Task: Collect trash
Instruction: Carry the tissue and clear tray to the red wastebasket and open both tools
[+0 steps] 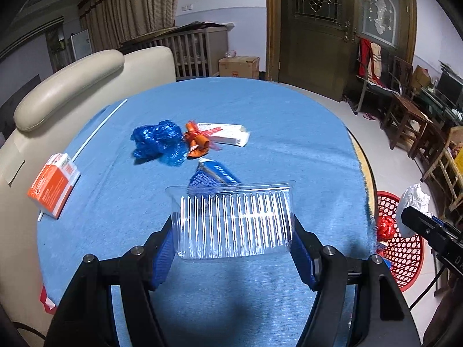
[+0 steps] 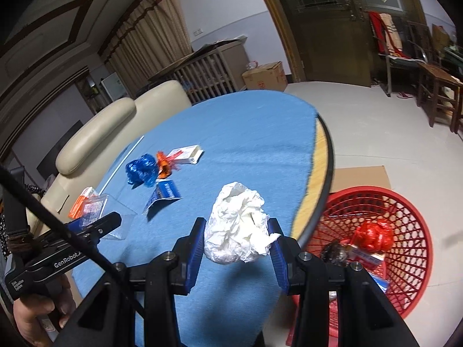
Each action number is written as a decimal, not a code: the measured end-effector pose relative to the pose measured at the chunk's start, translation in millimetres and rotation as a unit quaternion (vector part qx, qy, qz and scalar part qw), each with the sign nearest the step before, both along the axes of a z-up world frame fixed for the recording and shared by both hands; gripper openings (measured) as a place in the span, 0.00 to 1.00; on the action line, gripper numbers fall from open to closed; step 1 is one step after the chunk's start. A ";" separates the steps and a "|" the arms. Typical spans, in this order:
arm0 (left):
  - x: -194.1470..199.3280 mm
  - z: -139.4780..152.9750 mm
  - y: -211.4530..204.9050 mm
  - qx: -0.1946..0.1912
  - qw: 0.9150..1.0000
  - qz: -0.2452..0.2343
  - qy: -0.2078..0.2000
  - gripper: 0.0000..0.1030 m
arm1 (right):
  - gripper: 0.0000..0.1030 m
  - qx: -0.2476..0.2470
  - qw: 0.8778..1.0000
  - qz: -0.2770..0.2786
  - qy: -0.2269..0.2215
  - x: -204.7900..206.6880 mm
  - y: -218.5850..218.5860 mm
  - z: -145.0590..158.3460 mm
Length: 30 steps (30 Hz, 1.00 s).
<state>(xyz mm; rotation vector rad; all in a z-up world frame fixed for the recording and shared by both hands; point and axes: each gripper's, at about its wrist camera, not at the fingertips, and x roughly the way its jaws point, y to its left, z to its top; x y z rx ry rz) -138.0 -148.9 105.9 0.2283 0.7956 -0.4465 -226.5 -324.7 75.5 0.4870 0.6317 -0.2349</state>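
We hold two pieces of trash at once. The crumpled white tissue (image 2: 237, 222) sits between the right gripper (image 2: 237, 240) and its blue pads, closed onto it, above the near right edge of the blue tablecloth (image 2: 231, 121) and just left of the red mesh basket (image 2: 405, 211) on the floor. We judge the tissue very light and soft; it squashes under the pads, so a grip across its thick middle is what keeps it from slipping out.

The clear ribbed plastic tray (image 1: 234, 222) is pinched by its two short ends in the left gripper (image 1: 234, 237), held above the near part of the cloth. It looks thin, light and springy, probably slick, and a hard squeeze would likely buckle it; the end walls seem the best hold.

Farther out on the cloth lie a blue foil packet (image 1: 215, 175), a blue crumpled plastic bag (image 1: 157, 141), an orange wrapper (image 1: 196, 140), a white box (image 1: 231, 134) and, at the far left, an orange-and-white box (image 1: 53, 186) beside a thin white stick (image 1: 98, 128).

The basket already holds a red crumpled bag (image 2: 373, 235) and some cartons. A cream sofa (image 1: 66, 81) stands beyond the table.
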 end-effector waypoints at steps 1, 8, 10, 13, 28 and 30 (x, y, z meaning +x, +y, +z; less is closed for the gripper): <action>-1.2 0.6 -2.9 0.001 1.000 -0.002 -0.001 0.70 | 0.43 0.000 1.000 -0.006 -0.001 -3.8 -3.7 0.6; -9.0 5.8 -24.2 0.001 1.000 -0.025 -0.005 0.70 | 0.43 0.003 0.999 -0.037 -0.004 -26.2 -28.7 2.2; -12.1 7.7 -31.3 0.001 0.999 -0.033 -0.006 0.70 | 0.43 0.005 0.999 -0.048 -0.005 -31.7 -35.8 1.4; -15.8 9.6 -39.8 0.002 0.999 -0.041 -0.008 0.70 | 0.43 0.008 0.998 -0.062 -0.005 -41.2 -46.5 -0.6; -37.6 10.2 -78.8 0.013 0.997 -0.077 -0.012 0.70 | 0.43 0.025 0.994 -0.110 0.005 -80.5 -86.5 -18.2; -40.3 10.2 -83.2 0.014 0.997 -0.081 -0.012 0.70 | 0.43 0.027 0.993 -0.113 0.006 -82.9 -89.0 -20.4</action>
